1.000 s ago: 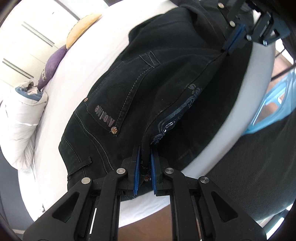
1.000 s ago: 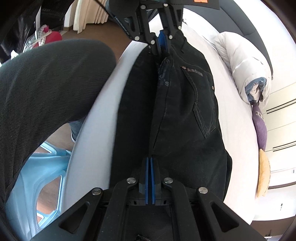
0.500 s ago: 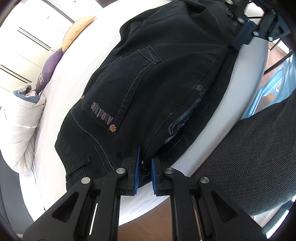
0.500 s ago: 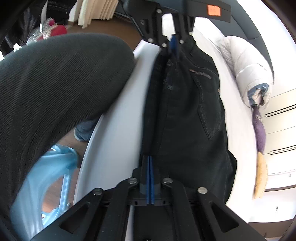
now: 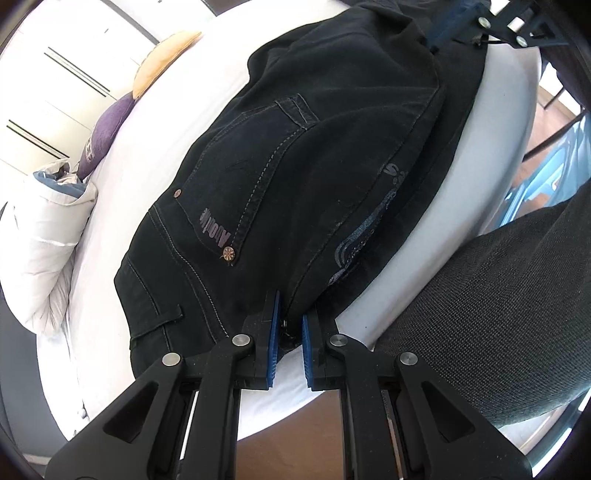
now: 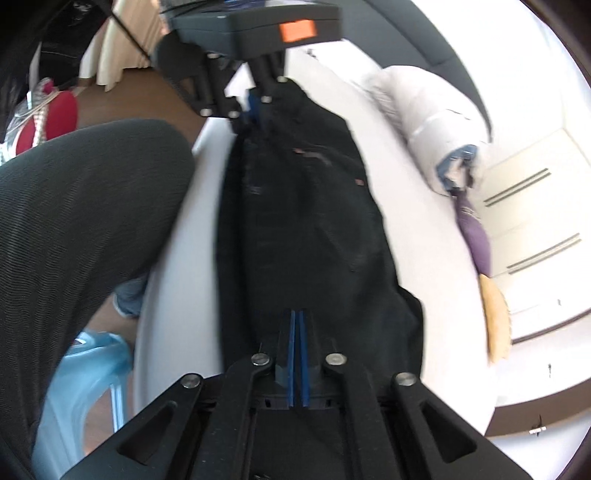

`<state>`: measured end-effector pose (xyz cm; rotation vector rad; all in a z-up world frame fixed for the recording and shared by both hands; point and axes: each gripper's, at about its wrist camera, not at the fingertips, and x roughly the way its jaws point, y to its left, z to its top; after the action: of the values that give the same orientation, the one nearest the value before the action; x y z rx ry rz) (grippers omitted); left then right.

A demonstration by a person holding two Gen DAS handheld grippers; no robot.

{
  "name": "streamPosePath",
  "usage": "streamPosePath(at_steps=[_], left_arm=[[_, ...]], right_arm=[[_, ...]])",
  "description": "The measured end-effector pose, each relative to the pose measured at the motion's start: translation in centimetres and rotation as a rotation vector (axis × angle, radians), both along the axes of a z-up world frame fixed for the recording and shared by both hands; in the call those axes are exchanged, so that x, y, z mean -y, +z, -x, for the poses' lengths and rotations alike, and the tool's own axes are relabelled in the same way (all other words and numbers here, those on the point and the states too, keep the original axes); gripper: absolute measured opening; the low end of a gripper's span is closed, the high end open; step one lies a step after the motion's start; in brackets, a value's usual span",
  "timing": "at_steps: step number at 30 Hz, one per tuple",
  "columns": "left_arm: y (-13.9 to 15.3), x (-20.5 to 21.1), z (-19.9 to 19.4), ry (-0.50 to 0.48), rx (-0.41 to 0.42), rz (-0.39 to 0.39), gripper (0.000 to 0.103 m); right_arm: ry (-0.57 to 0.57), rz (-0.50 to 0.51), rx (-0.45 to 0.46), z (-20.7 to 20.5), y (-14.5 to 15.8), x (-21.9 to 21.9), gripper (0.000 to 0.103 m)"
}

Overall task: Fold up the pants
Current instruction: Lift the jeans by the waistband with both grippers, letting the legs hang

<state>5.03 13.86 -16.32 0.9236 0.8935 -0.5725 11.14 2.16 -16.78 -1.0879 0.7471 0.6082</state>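
Observation:
Black jeans (image 5: 314, 177) lie along the near edge of a white bed (image 5: 155, 155), back pocket and printed logo facing up. My left gripper (image 5: 288, 325) is shut on the waistband end, blue pads pinching the thick fabric. My right gripper (image 6: 297, 354) is shut on the jeans (image 6: 306, 236) at the opposite end, pads pressed together on cloth. Each gripper shows in the other's view, the right one in the left wrist view (image 5: 454, 27) and the left one in the right wrist view (image 6: 253, 105).
A rolled white duvet (image 5: 40, 243), a purple cushion (image 5: 107, 129) and a yellow cushion (image 5: 166, 59) lie at the far side of the bed. The person's grey-clad leg (image 5: 498, 314) stands by the bed edge. A light blue plastic stool (image 6: 85, 387) sits on the wooden floor.
Both grippers have carried the jeans further onto the bed, away from the edge. The fabric between them has slackened and bulges upward. The grips are unchanged.

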Motion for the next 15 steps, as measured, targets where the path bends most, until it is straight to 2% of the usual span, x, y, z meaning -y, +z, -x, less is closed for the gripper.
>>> streamPosePath(at_steps=[2, 3, 15], left_arm=[[0.2, -0.1, -0.1, 0.004, 0.001, 0.006, 0.009], [0.2, -0.2, -0.2, 0.004, 0.000, 0.008, 0.009], [0.4, -1.8, -0.7, 0.018, -0.007, 0.044, 0.010]], right_arm=[[0.019, 0.017, -0.014, 0.1, -0.4, 0.3, 0.027], [0.027, 0.023, -0.020, 0.1, -0.6, 0.4, 0.028], [0.046, 0.157, -0.038, -0.4, -4.8, -0.4, 0.026]])
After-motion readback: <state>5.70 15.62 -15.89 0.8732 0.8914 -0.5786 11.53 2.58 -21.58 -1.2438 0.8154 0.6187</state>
